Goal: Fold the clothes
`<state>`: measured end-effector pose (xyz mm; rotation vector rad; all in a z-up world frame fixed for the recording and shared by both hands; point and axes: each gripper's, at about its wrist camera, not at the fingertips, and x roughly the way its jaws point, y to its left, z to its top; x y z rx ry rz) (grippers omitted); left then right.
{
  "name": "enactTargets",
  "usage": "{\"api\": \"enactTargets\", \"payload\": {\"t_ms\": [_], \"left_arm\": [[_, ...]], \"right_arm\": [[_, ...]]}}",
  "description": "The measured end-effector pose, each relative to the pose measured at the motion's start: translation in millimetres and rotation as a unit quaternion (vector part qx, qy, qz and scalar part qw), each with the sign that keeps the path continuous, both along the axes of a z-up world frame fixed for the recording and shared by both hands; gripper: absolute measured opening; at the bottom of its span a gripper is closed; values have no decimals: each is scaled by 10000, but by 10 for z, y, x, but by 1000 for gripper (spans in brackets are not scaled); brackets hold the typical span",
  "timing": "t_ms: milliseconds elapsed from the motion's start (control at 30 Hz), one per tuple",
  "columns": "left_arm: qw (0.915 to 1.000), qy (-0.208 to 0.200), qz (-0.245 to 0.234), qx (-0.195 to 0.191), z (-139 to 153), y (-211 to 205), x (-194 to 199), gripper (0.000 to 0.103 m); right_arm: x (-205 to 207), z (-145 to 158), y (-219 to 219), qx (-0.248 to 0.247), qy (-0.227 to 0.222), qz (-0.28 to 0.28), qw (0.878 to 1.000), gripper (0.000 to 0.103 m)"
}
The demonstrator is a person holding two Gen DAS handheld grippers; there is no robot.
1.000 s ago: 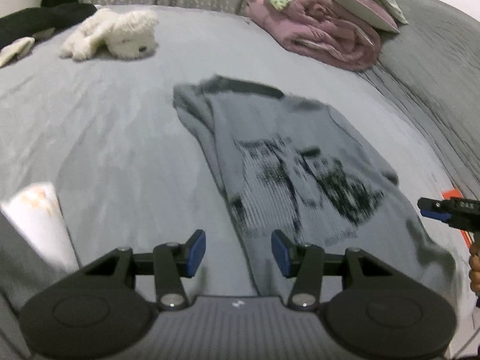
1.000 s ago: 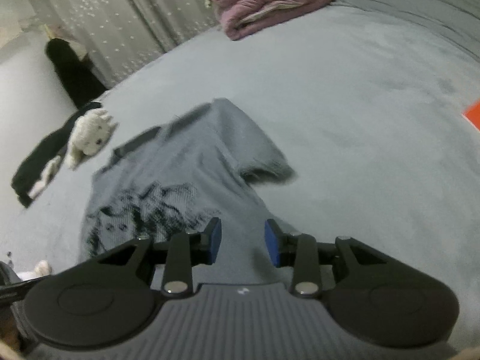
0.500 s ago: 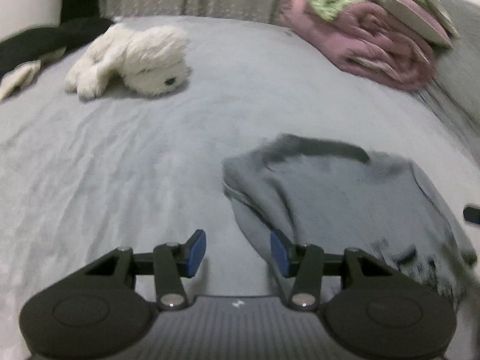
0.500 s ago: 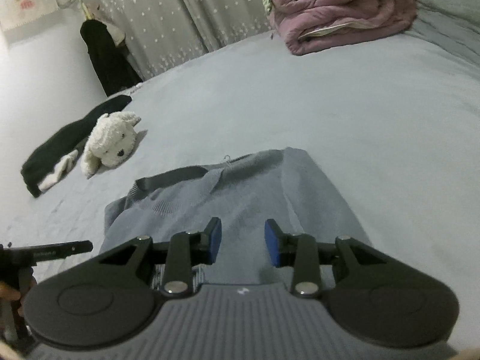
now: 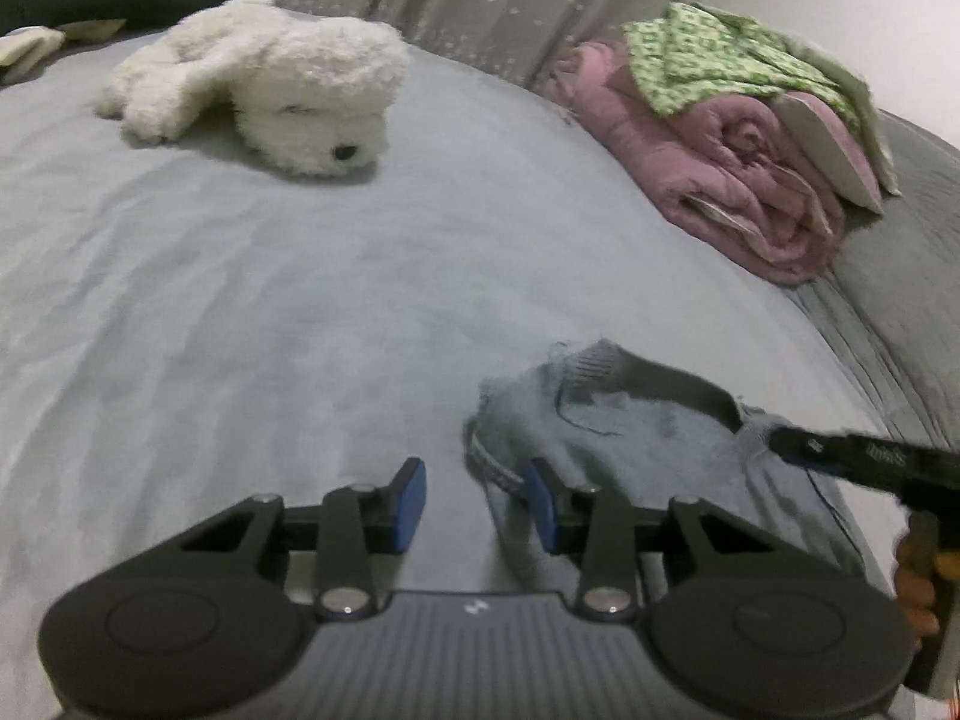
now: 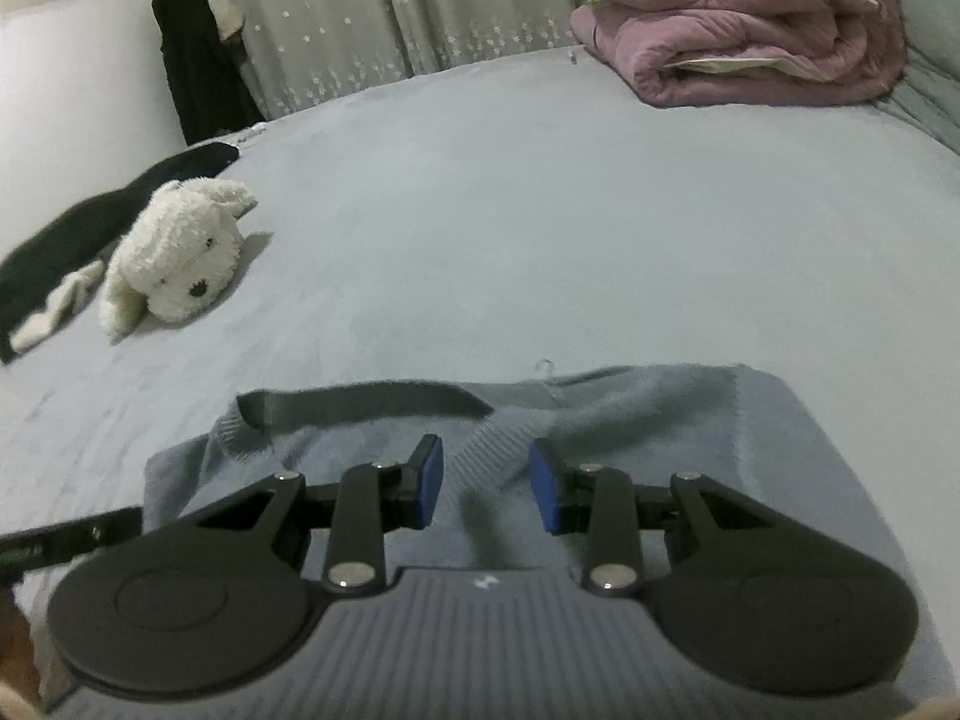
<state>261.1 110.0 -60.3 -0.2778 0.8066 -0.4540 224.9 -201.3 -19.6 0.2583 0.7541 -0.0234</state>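
Note:
A grey-blue knit sweater [image 6: 660, 420] with a darker collar band [image 6: 360, 399] lies flat on the grey bed. My right gripper [image 6: 486, 489] is open and empty, low over the sweater's neck area. My left gripper [image 5: 477, 504] is open and empty at the sweater's [image 5: 648, 438] left shoulder edge, its right finger over the fabric and its left finger over bare sheet. The right gripper's finger [image 5: 852, 456] shows in the left wrist view, over the sweater's far shoulder.
A white plush dog [image 5: 270, 84] lies at the back left, also in the right wrist view [image 6: 174, 252]. Dark clothing [image 6: 90, 222] lies beside it. A rolled pink quilt [image 5: 738, 174] with green cloth [image 5: 720, 54] sits at the back right. A curtain [image 6: 420, 12] hangs behind the bed.
Both grippers have moved forward and down along the sweater from its printed body to the collar and shoulders. Both stay open.

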Motion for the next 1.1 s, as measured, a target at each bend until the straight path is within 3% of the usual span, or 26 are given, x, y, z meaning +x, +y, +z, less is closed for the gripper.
{"api": "enactTargets", "payload": {"t_ms": [100, 200, 267, 300, 333, 433, 567, 733, 933, 1100], "left_arm": [[9999, -112, -119, 8, -52, -69, -5, 34], [9996, -123, -235, -62, -82, -113, -5, 16], [9996, -145, -225, -91, -117, -137, -17, 5], [9996, -161, -201, -95, -131, -146, -21, 4], [9997, -171, -175, -98, -140, -153, -23, 3], [9994, -285, -84, -190, -81, -135, -39, 1], [9963, -754, 131, -388, 142, -31, -97, 1], [9913, -1178, 578, -122, 279, 74, -98, 1], [9894, -1094, 894, 350, 221, 111, -13, 1], [9931, -716, 906, 215, 98, 189, 87, 1]], "right_arm": [[119, -99, 123, -340, 122, -158, 9992, 36], [158, -219, 193, -1041, 141, -460, 9934, 36], [176, -256, 159, -1181, 44, -609, 9911, 27], [184, -274, 142, -1248, -5, -683, 9898, 16], [197, -265, 112, -1244, -44, -764, 9893, 9], [247, -195, 46, -1282, -166, -964, 9869, 7], [367, -61, 36, -1399, -349, -1124, 9831, 7], [570, 8, -14, -1443, -441, -1277, 9803, 6], [712, -180, -53, -1461, -244, -1332, 9800, 6], [698, -302, -59, -1408, -158, -1255, 9819, 7]]}}
